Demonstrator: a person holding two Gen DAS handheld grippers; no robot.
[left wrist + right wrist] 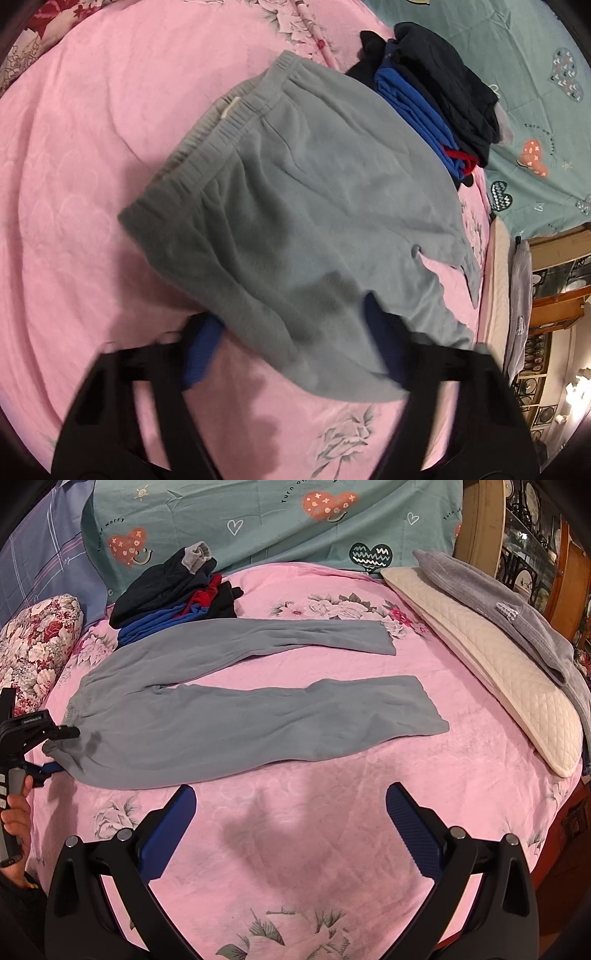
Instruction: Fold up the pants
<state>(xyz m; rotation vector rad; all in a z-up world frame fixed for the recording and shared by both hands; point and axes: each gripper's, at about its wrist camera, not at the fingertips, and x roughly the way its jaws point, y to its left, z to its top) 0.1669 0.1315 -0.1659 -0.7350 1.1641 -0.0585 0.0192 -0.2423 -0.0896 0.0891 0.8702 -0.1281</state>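
The grey pants (236,716) lay spread flat on a bed covered by a pink floral blanket (332,812), waistband toward the left of the right wrist view and both legs running to the right. The legs were parted, with a strip of blanket showing between them; the far leg ended near a printed flower, the near leg ended short of a cream quilted pillow (491,679).

The left claw (291,343) stood wide open at the waistband end of the pants. Its blue pads (201,350) sat either side of the cloth edge, one partly covered by the fabric; whether either pad touched the cloth could not be told owing to blur. In the right wrist view a hand (16,819) held that tool's grip at the far left edge.

The right claw (291,827) was likewise open and held nothing. It hovered above bare blanket, apart from the near leg, and cast a shadow on the blanket.

A pile of folded dark, blue and red clothing (173,594) rested just beyond the far leg, near the waist. A grey garment (517,613) lay draped over the cream quilted pillow.
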